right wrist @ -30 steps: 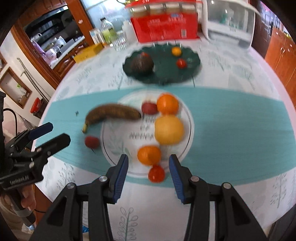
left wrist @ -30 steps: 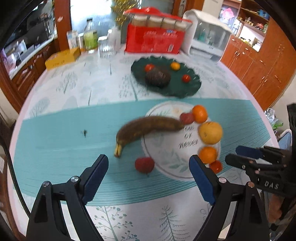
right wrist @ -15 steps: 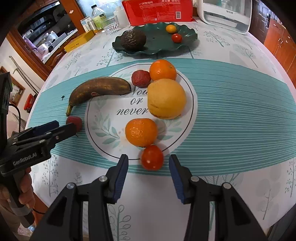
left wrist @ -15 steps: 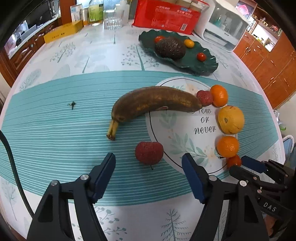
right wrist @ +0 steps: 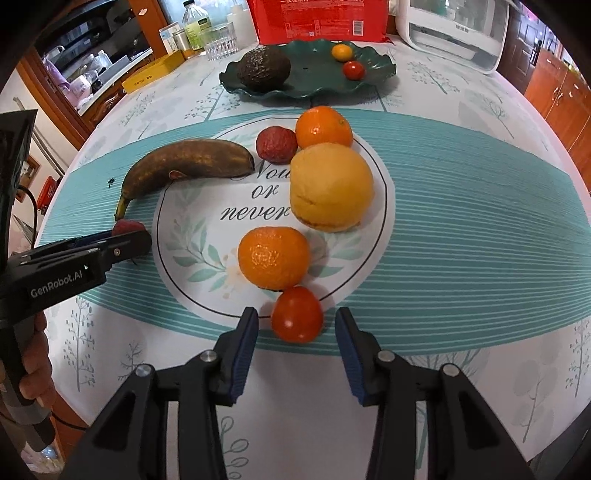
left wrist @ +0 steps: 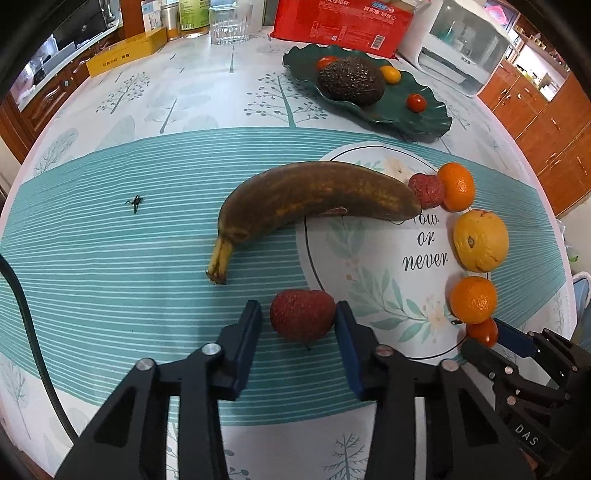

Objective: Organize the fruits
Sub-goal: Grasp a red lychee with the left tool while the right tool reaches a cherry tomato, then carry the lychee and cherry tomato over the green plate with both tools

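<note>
A bumpy red fruit (left wrist: 301,319) lies on the teal cloth beside the white plate (left wrist: 369,258). My left gripper (left wrist: 298,314) straddles it with its jaws closing; the right pad touches the fruit and a thin gap remains at the left pad. A cherry tomato (right wrist: 297,314) sits at the plate's near rim (right wrist: 207,310). My right gripper (right wrist: 295,321) straddles it, jaws closing, with gaps on both sides. A brown banana (left wrist: 314,192) lies half on the plate. Two tangerines (right wrist: 273,256), a yellow orange (right wrist: 330,186) and a second red fruit (right wrist: 276,144) are on the plate.
At the back, a dark green plate (left wrist: 424,118) holds an avocado (left wrist: 351,81) and small tomatoes. Behind it stand a red box (left wrist: 343,22), a glass (left wrist: 229,22), a yellow box (left wrist: 125,55) and a white appliance (left wrist: 469,48). A hand (right wrist: 33,369) holds the left gripper.
Both grippers have come down close to the table. The left jaws narrowed a lot around the red fruit. The right jaws narrowed slightly around the cherry tomato.
</note>
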`<act>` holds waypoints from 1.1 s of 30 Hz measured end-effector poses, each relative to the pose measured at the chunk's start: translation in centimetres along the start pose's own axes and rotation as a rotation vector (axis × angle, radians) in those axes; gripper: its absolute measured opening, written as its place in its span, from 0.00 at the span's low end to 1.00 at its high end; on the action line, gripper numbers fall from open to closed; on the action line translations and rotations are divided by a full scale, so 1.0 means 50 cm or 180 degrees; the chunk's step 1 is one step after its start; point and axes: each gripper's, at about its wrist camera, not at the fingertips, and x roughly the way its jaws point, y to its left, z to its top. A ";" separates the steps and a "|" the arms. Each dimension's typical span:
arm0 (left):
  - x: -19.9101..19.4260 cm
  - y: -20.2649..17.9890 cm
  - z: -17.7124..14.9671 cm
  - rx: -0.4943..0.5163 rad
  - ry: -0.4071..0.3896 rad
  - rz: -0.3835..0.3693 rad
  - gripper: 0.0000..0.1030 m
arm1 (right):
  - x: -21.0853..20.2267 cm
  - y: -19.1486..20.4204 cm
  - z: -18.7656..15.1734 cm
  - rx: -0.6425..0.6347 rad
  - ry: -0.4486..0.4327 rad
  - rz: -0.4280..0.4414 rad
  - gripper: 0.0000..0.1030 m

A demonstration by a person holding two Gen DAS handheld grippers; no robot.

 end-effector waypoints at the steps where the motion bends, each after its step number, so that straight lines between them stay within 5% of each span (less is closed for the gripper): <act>1: 0.000 -0.001 0.000 0.0003 0.0001 0.0004 0.31 | -0.001 -0.001 0.001 0.0000 -0.0002 0.0000 0.31; 24: -0.043 -0.024 -0.026 0.0051 0.0078 -0.0020 0.30 | -0.033 0.000 -0.013 -0.0022 -0.0011 0.0095 0.25; 33: -0.124 -0.063 0.022 0.0144 -0.0160 -0.0150 0.30 | -0.098 0.001 0.023 -0.0079 -0.0182 0.0150 0.25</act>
